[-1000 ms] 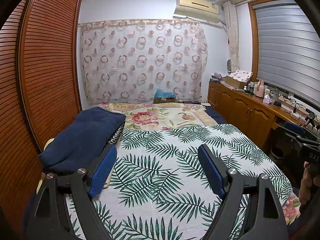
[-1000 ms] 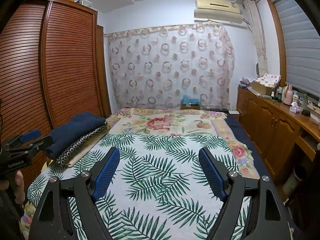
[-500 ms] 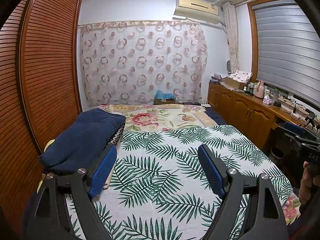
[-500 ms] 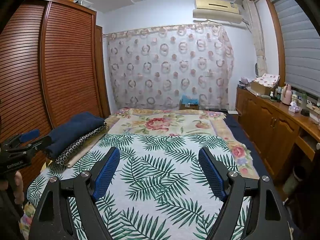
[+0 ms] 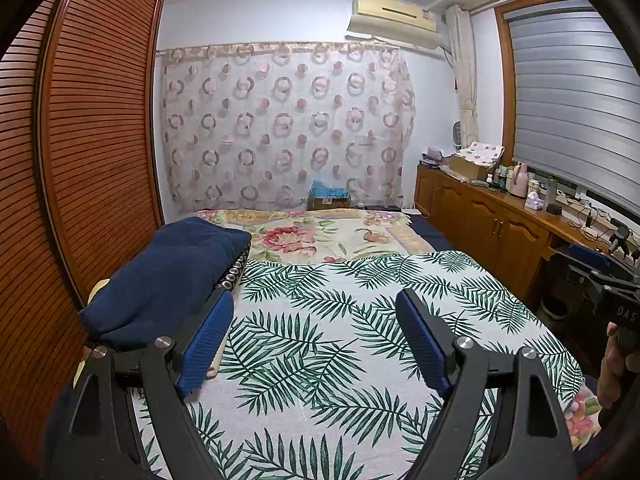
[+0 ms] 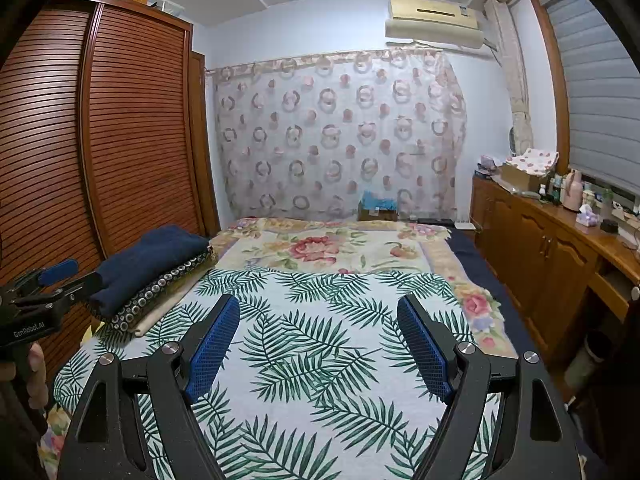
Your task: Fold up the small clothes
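On the bed's left edge, a folded clothes stack (image 5: 168, 276) lies just beside the wide-open, empty left gripper (image 5: 314, 344); the right gripper (image 6: 318, 344), also wide, hovers farther away.

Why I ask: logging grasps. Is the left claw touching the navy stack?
Cannot tell. In the left wrist view the left claw overlaps the navy stack; the right wrist view shows neither gap nor contact plainly.

A white palm-leaf-print bedspread (image 5: 320, 344) covers the bed beside a brown louvred wooden wardrobe (image 6: 132, 128) and a circle-patterned sheer curtain (image 5: 284, 124).
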`<state>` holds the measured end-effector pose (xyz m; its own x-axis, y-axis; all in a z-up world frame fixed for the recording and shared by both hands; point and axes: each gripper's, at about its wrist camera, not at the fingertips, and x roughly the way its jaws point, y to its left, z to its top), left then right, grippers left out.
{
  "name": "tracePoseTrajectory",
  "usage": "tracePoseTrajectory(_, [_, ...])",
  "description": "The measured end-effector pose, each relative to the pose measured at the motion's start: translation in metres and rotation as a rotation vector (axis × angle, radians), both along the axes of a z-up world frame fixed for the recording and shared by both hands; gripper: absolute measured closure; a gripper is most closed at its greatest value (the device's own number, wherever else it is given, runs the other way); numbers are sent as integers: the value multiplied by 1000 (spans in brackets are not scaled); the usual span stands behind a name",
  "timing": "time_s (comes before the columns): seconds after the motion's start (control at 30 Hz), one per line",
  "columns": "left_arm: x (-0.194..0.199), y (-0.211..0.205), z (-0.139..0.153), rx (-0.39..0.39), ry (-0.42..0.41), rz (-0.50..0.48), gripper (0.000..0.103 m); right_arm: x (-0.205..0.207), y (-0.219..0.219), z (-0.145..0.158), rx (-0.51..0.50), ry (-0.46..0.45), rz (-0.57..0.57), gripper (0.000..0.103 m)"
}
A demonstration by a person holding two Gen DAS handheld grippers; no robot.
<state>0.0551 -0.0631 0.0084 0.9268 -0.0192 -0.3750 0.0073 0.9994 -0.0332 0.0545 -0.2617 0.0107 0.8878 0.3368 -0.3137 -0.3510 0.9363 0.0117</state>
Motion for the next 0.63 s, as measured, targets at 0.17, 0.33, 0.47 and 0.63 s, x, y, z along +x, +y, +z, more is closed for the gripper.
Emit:
tracePoseTrajectory(0.17, [0, 0, 0, 0, 0, -1, 19, 1, -1, 0, 0, 0, 0, 20])
tracePoseTrajectory(0.33, [0, 0, 0, 0, 0, -1, 19, 1, -1, 1, 0, -1, 0, 20])
tracePoseTrajectory(0.47, [0, 0, 0, 0, -1, -1, 19, 1, -1, 0, 0, -1, 2, 20])
tracePoseTrajectory(0.63, [-1, -1, 1, 1, 0, 1, 19, 1, -1, 0, 1, 0, 1, 20])
